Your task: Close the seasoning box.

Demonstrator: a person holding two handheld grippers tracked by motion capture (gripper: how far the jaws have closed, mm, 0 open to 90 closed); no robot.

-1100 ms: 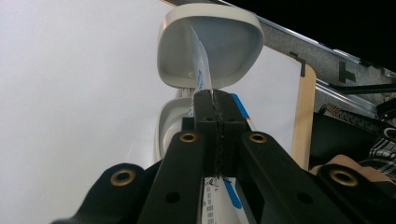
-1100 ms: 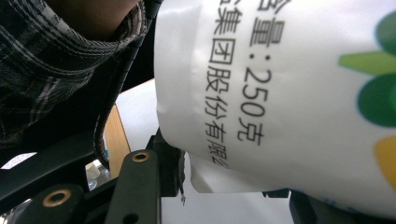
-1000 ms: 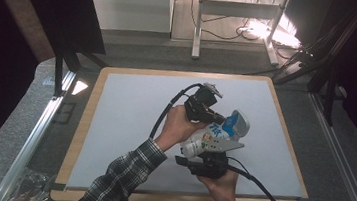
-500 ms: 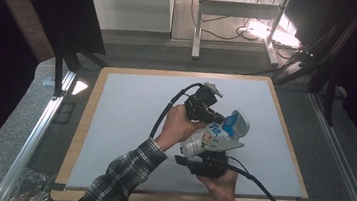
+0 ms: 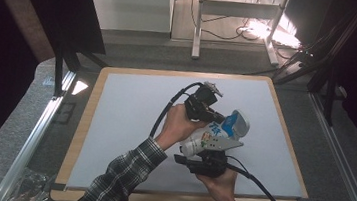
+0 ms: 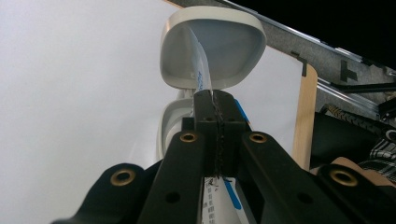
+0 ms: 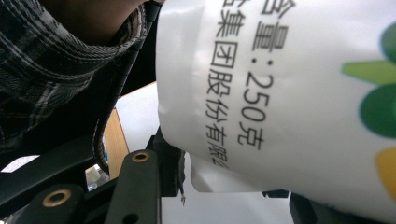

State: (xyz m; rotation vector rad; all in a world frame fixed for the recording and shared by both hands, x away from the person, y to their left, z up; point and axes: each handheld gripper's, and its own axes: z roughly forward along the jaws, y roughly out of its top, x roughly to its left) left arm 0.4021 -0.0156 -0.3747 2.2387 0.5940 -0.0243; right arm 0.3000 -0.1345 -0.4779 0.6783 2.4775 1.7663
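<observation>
- Pouch [image 5: 215,134], white with blue and green print, is held above the right-centre of the surface [image 5: 124,120], between the two tongs, lying tilted with its blue-capped end toward the far right.
- Left tongs [image 5: 210,115] come from the left hand [image 5: 176,125] and sit just beside the pouch's upper edge; in the left gripper view they [image 6: 215,100] are pressed fully together on a thin clear flap of the pouch [image 6: 201,70], with the white flip cap [image 6: 212,46] standing open just beyond the tips.
- Right tongs [image 5: 208,156], held by the right hand [image 5: 218,182], grip the pouch from below; in the right gripper view the jaws stand partly apart with the pouch's printed body [image 7: 280,93] filling the gap and resting against them.
- Black cable [image 5: 165,111] loops from the left tongs over the surface; another trails toward the near right edge.
- Plaid sleeve [image 5: 117,182] crosses the near edge of the surface.
- Nothing else lies on the surface near the pouch.
</observation>
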